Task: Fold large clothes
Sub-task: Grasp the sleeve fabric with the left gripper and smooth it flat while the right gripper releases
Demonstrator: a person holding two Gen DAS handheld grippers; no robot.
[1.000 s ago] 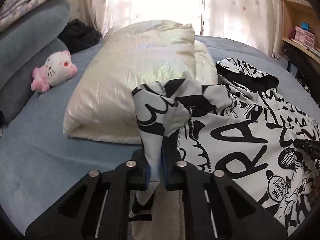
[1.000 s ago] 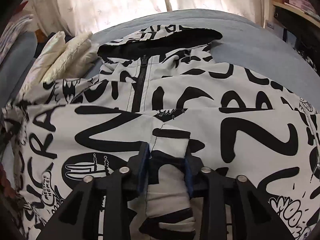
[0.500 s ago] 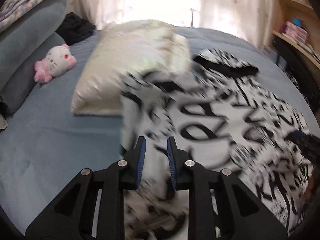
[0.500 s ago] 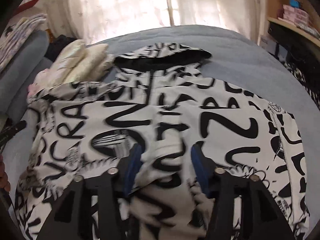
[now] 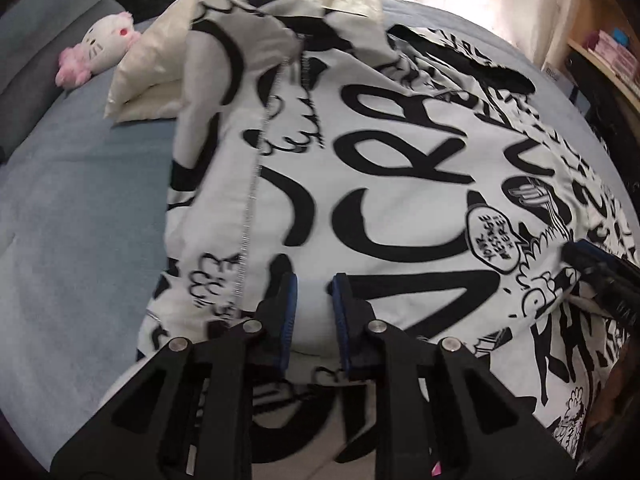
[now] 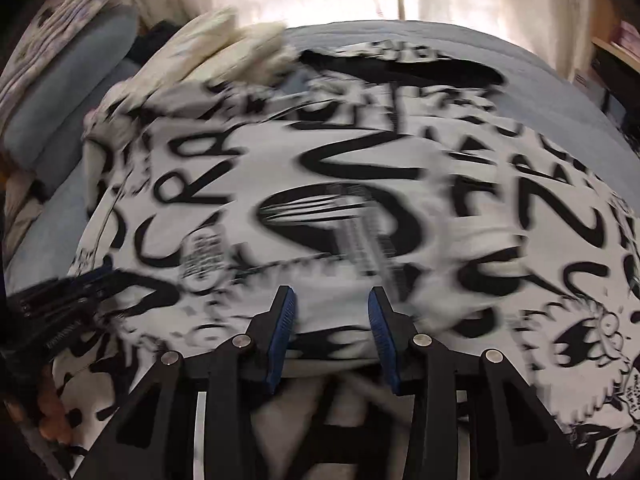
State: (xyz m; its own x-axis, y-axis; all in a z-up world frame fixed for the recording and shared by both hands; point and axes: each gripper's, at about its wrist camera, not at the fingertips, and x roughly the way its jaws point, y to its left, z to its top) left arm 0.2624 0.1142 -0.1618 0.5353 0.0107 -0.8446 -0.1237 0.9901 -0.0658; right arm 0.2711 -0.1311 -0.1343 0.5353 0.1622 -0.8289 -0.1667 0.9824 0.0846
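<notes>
A big blue bed [image 5: 72,208] holds a white jacket [image 5: 400,160] with black letters, spread flat. A puffy, shiny cream coat [image 5: 156,60] lies beside it, touching its sleeve. A soft pink-and-white toy cat [image 5: 100,48] sits farther off. The left gripper [image 5: 312,312] has a small gap with cloth behind it. The right gripper [image 6: 330,328] has been closing and holds nothing.

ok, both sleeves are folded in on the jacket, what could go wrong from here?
1. The left sleeve lies humped and partly on the cream pillow, so it may slide back out.
2. Both grippers, left and right, stand open close over the jacket; closing now could snag a stray fold.
3. The hem looks uneven, so the next fold may come out skewed.
</notes>
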